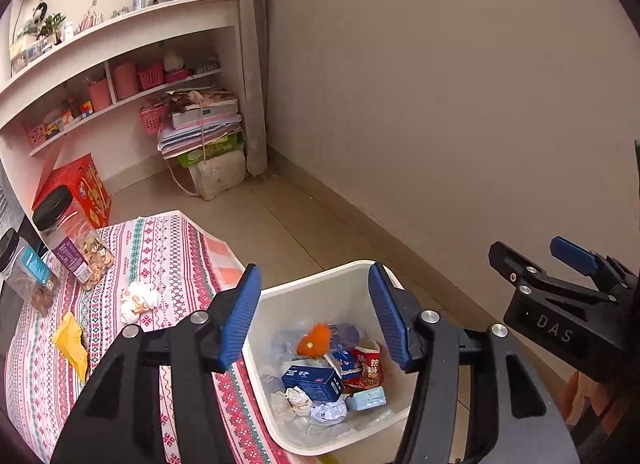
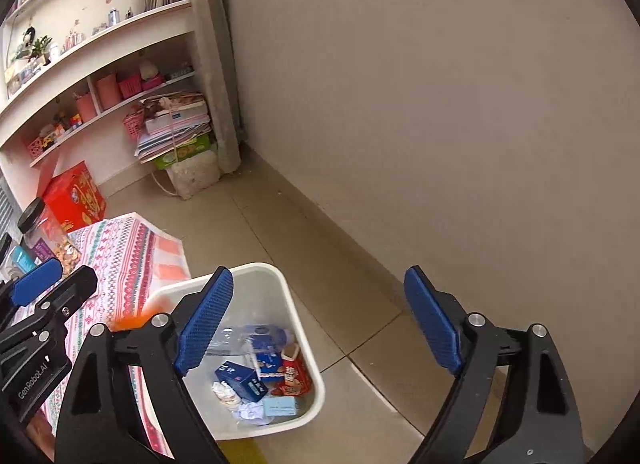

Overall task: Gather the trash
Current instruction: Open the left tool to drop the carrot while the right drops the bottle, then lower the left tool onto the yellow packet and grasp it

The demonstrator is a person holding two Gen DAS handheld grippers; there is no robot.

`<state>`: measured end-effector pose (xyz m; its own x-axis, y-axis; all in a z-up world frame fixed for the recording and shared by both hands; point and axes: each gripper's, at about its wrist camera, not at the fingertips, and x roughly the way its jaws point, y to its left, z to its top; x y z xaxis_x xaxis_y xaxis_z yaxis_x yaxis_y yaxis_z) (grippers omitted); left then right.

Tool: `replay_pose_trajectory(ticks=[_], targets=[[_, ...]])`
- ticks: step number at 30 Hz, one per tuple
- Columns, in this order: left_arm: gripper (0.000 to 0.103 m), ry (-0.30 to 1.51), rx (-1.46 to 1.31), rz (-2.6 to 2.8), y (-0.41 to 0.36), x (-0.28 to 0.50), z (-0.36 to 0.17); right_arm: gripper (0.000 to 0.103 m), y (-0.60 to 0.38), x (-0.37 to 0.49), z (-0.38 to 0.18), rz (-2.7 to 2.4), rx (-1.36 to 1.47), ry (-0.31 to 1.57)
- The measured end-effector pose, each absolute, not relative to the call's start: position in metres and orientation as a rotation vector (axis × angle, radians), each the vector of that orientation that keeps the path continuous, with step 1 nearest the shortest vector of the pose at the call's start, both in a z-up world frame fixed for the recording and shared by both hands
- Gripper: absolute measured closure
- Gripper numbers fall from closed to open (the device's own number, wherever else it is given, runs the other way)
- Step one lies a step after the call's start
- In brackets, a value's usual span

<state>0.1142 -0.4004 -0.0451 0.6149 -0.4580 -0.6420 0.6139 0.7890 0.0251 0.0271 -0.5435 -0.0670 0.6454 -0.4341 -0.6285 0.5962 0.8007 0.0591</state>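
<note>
Both the left hand-held gripper (image 1: 314, 314) and the right hand-held gripper (image 2: 320, 322) are standing apart and empty over the white bin (image 1: 340, 274), lower centre, where much trash is lying. A crumpled tissue (image 1: 140, 301) and yellow wrapper (image 1: 72, 340) are waiting on the counter (image 1: 176, 248), lower left.

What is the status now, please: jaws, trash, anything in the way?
Both jaws open, nothing held. Orange scrap mid-air over white bin. Crumpled tissue and yellow wrapper remain on patterned tablecloth. Nothing blocking them.
</note>
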Motion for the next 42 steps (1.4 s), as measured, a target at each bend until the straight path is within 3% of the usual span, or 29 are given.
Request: replay_pose_trajectory(ticks=[9, 23, 39, 42], targets=[[0.034, 0.629, 0.266, -0.573, -0.387, 0.109, -0.04, 0.007, -0.537, 0.025, -0.059, -0.593, 0.273, 0.603], [0.024, 0.652, 0.195, -0.382, -0.3, 0.155, -0.045, 0.007, -0.461, 0.087, -0.055, -0.456, 0.212, 0.632], [0.022, 0.925, 0.052, 0.028, -0.147, 0.271, -0.132, 0.007, -0.36, 0.189, -0.088, -0.281, 0.124, 0.74], [0.015, 0.98, 0.004, 0.106, -0.123, 0.292, -0.15, 0.007, -0.346, 0.204, -0.096, -0.253, 0.104, 0.759]])
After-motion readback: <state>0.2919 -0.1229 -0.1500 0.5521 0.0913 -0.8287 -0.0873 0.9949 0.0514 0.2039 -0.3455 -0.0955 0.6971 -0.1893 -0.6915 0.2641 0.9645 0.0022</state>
